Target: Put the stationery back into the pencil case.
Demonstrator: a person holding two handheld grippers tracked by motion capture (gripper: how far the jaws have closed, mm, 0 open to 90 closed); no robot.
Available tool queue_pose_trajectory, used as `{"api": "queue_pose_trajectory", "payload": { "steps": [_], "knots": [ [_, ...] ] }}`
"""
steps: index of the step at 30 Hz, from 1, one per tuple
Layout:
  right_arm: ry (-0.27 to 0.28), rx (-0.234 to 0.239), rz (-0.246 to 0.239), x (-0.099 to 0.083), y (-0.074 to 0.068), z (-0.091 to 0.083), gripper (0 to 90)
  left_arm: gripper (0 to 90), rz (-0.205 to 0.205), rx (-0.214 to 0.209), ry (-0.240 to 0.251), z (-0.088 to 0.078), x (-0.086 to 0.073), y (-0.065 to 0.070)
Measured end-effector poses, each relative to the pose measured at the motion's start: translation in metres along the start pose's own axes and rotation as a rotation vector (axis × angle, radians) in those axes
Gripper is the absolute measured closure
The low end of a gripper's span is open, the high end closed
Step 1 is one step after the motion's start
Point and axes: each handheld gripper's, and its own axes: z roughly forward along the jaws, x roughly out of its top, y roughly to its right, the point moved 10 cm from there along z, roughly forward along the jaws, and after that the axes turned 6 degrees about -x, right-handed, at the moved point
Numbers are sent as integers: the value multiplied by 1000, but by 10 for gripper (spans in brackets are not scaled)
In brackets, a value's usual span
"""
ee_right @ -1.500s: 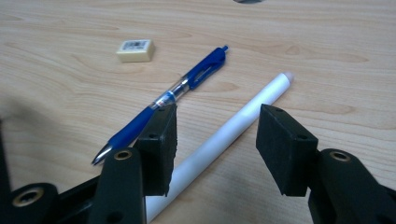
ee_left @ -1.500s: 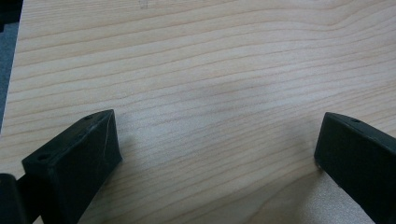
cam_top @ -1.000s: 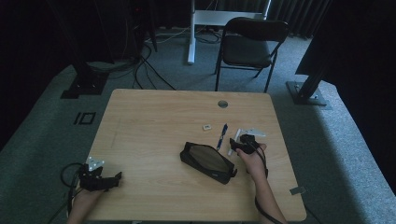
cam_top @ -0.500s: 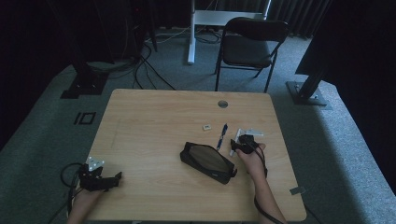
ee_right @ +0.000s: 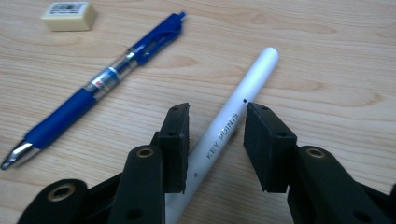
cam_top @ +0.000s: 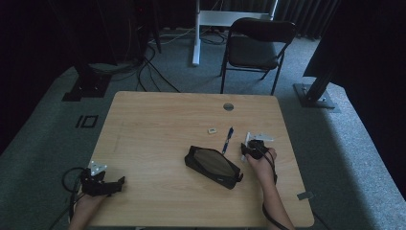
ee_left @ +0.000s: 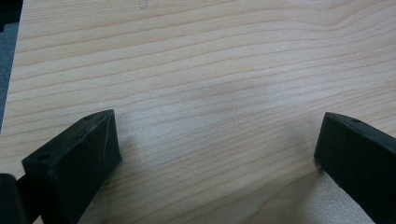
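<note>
Right gripper view: right gripper [ee_right: 215, 140] closing around 1 white cylindrical marker pen [ee_right: 236, 121], pads not yet pressing.
Nearby: 1 blue plastic ballpoint pen [ee_right: 95, 84], 1 white eraser [ee_right: 69, 15]; left gripper [ee_left: 215, 154] open w/ nothing between.

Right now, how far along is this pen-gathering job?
Early. Nothing looks packed yet: the black pencil case lies beside the blue pen and eraser on the table. The right gripper has just been closing its jaws around the white pen, not yet clamped. The left gripper rests open.

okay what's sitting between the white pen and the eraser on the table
The blue pen lies between the white pen and the eraser, on bare wood, slanted roughly alongside the white pen. The right gripper view shows this best; the high view confirms it.
</note>
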Motion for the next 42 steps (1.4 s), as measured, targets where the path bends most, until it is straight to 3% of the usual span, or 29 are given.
{"api": "queue_pose_trajectory", "payload": {
  "steps": [5,11,21,22,27,33,42],
  "knots": [
    [-26,-17,4,-1,5,-2,633,2,0,0,0,0,0,0],
    [-48,-20,13,-4,13,-5,771,2,0,0,0,0,0,0],
    [-73,13,26,-5,15,-8,783,2,0,0,0,0,0,0],
    [-74,20,43,-5,15,-8,783,2,0,0,0,0,0,0],
    [-73,14,60,-4,17,-8,783,2,0,0,0,0,0,0],
    [-50,9,67,1,21,-13,783,2,0,0,-1,0,0,0],
    [-33,40,64,8,23,-24,783,2,0,0,-1,0,0,0]
  ]
}}
